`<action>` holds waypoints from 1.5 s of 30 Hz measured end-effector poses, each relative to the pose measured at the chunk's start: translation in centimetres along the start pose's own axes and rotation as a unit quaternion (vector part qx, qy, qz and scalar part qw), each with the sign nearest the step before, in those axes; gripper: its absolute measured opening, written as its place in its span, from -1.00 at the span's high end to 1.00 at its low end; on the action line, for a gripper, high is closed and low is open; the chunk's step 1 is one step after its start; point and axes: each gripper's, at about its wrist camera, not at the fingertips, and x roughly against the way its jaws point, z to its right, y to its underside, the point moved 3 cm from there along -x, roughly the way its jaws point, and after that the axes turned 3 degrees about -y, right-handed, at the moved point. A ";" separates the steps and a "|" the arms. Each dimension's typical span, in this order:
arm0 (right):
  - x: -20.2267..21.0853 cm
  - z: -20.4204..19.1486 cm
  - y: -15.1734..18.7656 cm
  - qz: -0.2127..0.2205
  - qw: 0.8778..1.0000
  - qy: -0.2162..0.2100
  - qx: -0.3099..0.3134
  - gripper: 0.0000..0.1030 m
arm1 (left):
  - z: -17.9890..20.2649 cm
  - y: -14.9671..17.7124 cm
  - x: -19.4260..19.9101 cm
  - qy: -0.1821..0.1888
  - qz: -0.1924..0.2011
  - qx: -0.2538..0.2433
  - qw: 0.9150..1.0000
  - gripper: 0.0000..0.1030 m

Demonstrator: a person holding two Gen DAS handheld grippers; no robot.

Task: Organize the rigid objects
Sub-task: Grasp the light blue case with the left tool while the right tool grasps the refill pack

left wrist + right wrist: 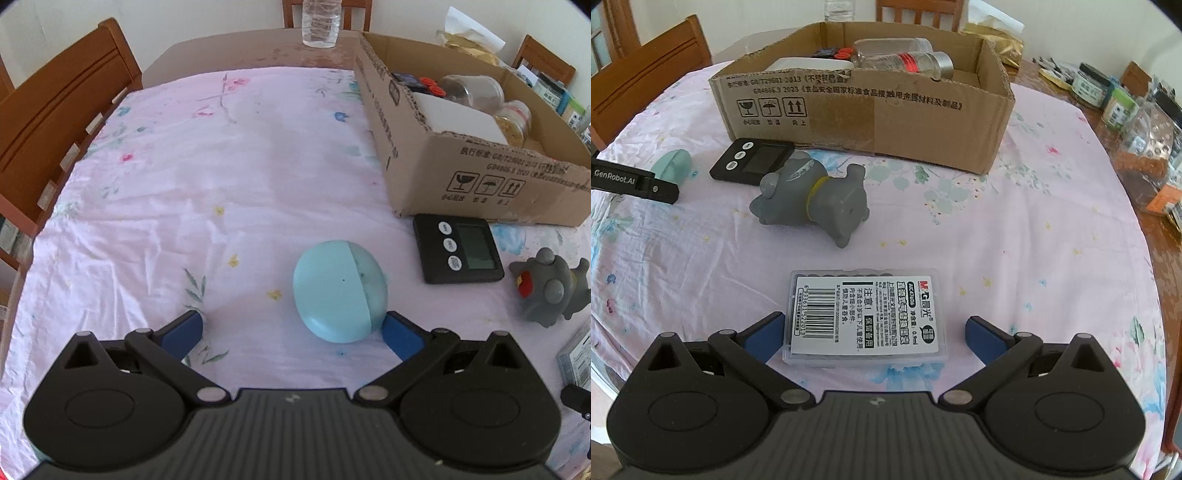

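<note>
Pale blue egg-shaped plastic case [340,290], seen in the left wrist view, lay on the pink floral tablecloth [184,166], near the black digital timer [458,248] and the grey rubber toy animal [550,291]. The left gripper [293,330] was spread wide and empty; its right blue pad touched or nearly touched the case's near edge, while the left pad stood well clear on bare cloth. The case sat off-centre, toward the right finger. The open brown cardboard box [480,173], already holding jars and a white block, stood beyond the timer.

In the right wrist view, the right gripper [875,334] was likewise wide open with nothing in it, straddling a flat clear plastic box with a white barcode label [866,317]. The left pad was just beside the box's edge; the right pad stood apart from it. The toy animal [812,195] lay on its side between this box and the cardboard box [868,110]; the timer [751,162] was to its left.

Judgement: both claws appeared to be lining up grasps. For the left, shift rightward to centre the case before closing, since the rounded shell could squirt out of an off-centre pinch. For the right, press low to the cloth and close across the short sides of the flat box.
</note>
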 end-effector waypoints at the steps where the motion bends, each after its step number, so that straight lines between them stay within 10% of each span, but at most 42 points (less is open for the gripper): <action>1: 0.0 -0.2 0.0 0.000 1.000 -0.001 0.002 -1.00 | 0.2 0.0 0.1 -0.004 0.003 -0.005 1.000 -0.98; 18: 0.0 -1.0 0.1 0.014 1.000 -0.001 0.002 -1.00 | 2.9 -1.2 0.5 0.042 0.042 -0.028 0.998 -0.01; 45: -0.2 -0.8 -0.7 0.005 1.000 0.001 -0.001 -0.93 | 2.7 -0.7 0.8 0.055 0.042 -0.065 0.995 -0.08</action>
